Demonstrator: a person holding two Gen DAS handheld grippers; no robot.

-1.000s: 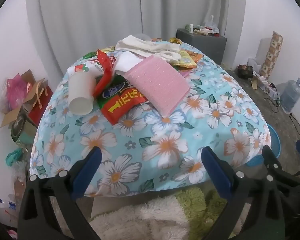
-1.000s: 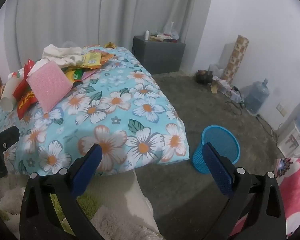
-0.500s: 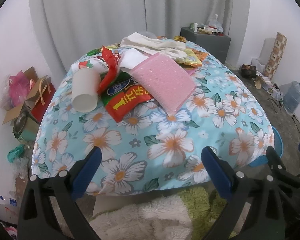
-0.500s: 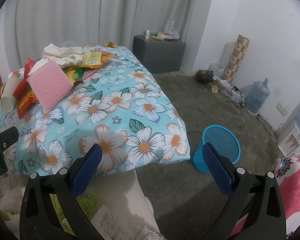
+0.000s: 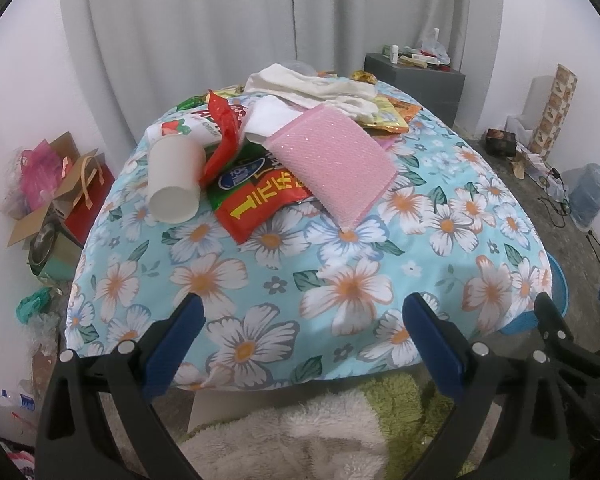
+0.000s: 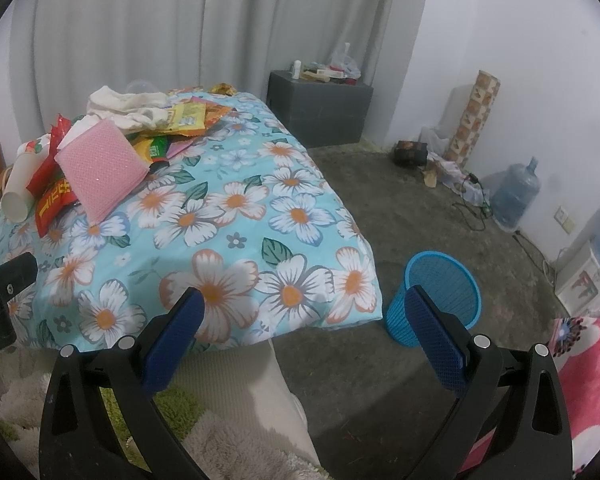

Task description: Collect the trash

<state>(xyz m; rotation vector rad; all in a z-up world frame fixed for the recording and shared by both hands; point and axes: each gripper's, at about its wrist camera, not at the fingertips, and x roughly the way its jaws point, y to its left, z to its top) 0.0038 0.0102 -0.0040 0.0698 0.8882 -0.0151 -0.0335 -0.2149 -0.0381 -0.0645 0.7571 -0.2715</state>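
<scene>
A pile of trash lies at the far end of the flowered tablecloth [image 5: 340, 280]: a white paper cup [image 5: 174, 184] on its side, a red snack wrapper [image 5: 260, 200], a pink sponge pad [image 5: 332, 164], yellow wrappers [image 5: 384, 118] and white cloths [image 5: 312, 84]. My left gripper [image 5: 304, 312] hangs open over the table's near edge, well short of the pile. The right gripper [image 6: 304, 308] is open too, off the table's near right corner. A blue mesh bin [image 6: 440, 296] stands on the floor beside that corner. The same cup [image 6: 18, 188] and sponge pad [image 6: 100, 168] show at the left.
Grey curtains hang behind the table. A dark cabinet [image 6: 320, 108] with bottles stands at the back. Bags and boxes [image 5: 60, 196] crowd the floor to the left. A water jug [image 6: 514, 192], cables and a patterned roll [image 6: 474, 120] line the right wall. Shaggy rug [image 5: 300, 432] below.
The left gripper has moved forward and a little up toward the table, so the pile looks nearer. The right gripper has barely shifted. Both stay open.
</scene>
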